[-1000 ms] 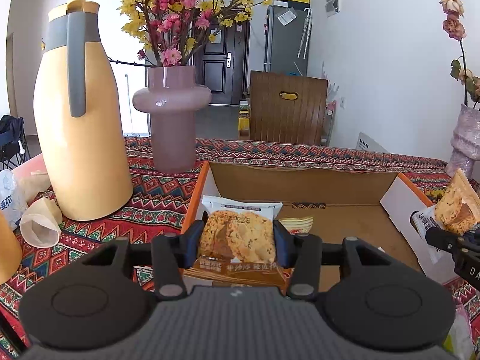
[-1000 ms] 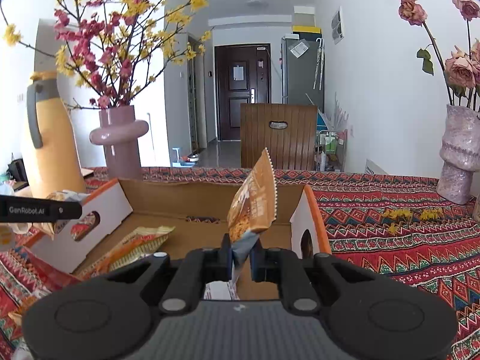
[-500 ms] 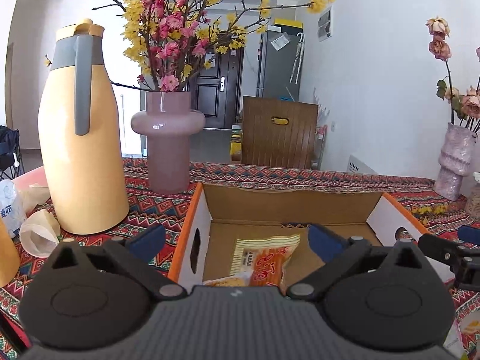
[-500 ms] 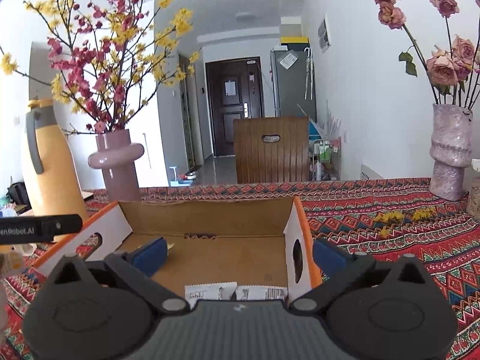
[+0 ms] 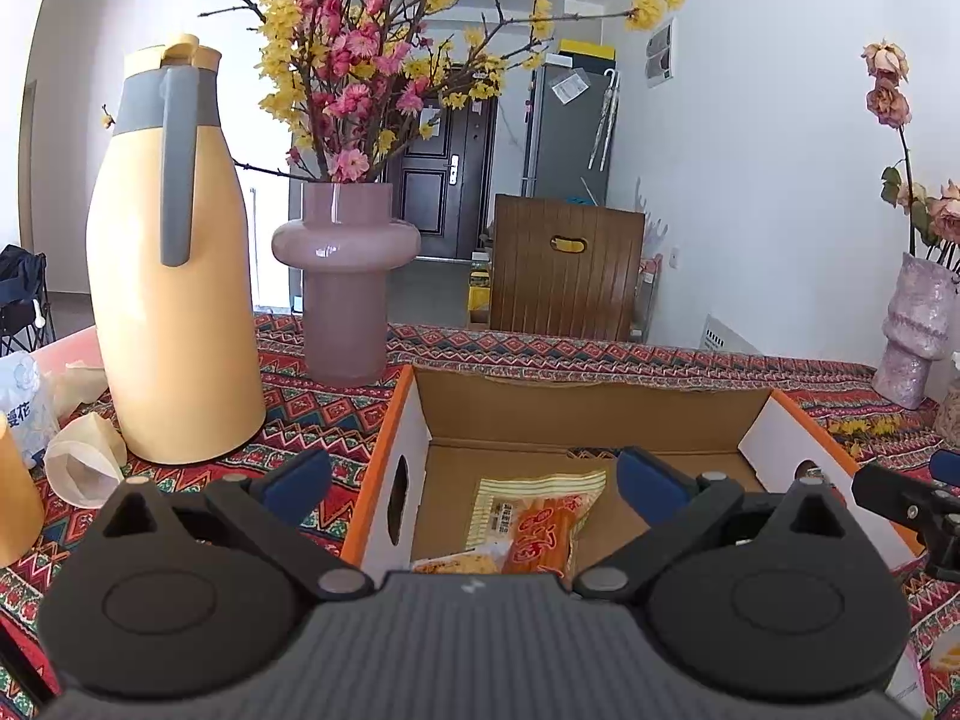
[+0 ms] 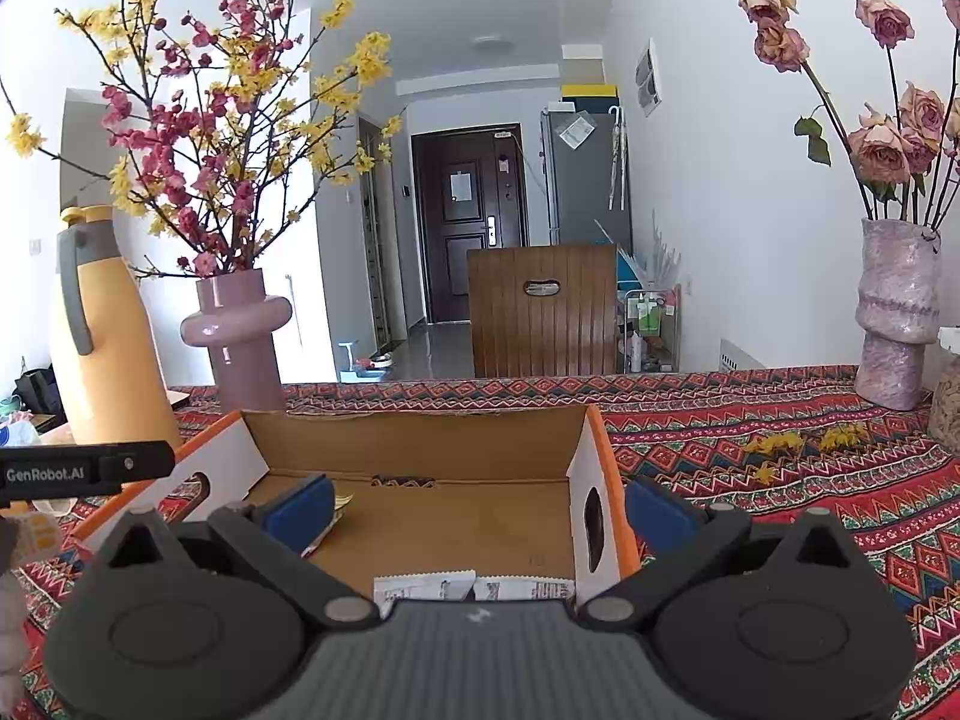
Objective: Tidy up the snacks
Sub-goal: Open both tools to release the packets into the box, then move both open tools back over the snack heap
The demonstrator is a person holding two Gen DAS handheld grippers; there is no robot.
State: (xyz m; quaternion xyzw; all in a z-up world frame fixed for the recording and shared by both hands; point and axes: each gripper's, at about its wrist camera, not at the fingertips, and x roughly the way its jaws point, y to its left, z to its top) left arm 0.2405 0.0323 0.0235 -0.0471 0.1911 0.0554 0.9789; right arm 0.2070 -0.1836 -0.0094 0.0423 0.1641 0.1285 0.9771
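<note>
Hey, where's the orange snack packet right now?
In the left wrist view the orange snack packet lies flat on the floor of the cardboard box, toward its left side, near the left wall with the oval hole.

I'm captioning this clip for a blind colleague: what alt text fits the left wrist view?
The open left gripper hovers over a cardboard box holding an orange snack packet, nothing between its blue pads. The box sits on a red patterned tablecloth beside a yellow thermos jug and a pink vase of blossom branches.
</note>
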